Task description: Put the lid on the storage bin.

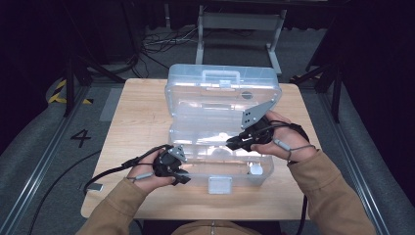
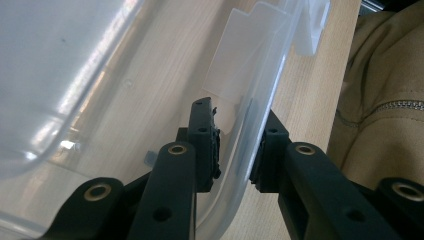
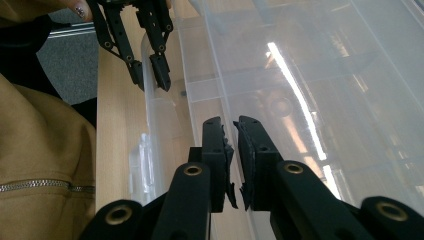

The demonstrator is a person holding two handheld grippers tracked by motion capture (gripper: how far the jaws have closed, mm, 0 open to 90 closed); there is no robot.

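Note:
A clear plastic storage box [image 1: 195, 128] stands in the middle of the wooden table [image 1: 142, 112], its lid [image 1: 222, 95] raised toward the far side. My left gripper [image 1: 183, 178] is at the box's near left corner. Its jaws sit astride the clear front wall [image 2: 240, 150] and are shut on it. My right gripper [image 1: 230, 143] reaches over the open base from the right. In the right gripper view its jaws [image 3: 231, 122] are nearly touching, with nothing between them, above the transparent bottom [image 3: 310, 100]. My left gripper [image 3: 150, 82] also appears there, clamped on the wall.
A front latch tab [image 1: 219, 185] hangs off the box's near edge. A small white round piece [image 1: 255, 170] lies in the near right corner of the box. Tan sleeves come in from below. Cables [image 1: 161, 41] and a metal frame [image 1: 240, 22] lie beyond the table.

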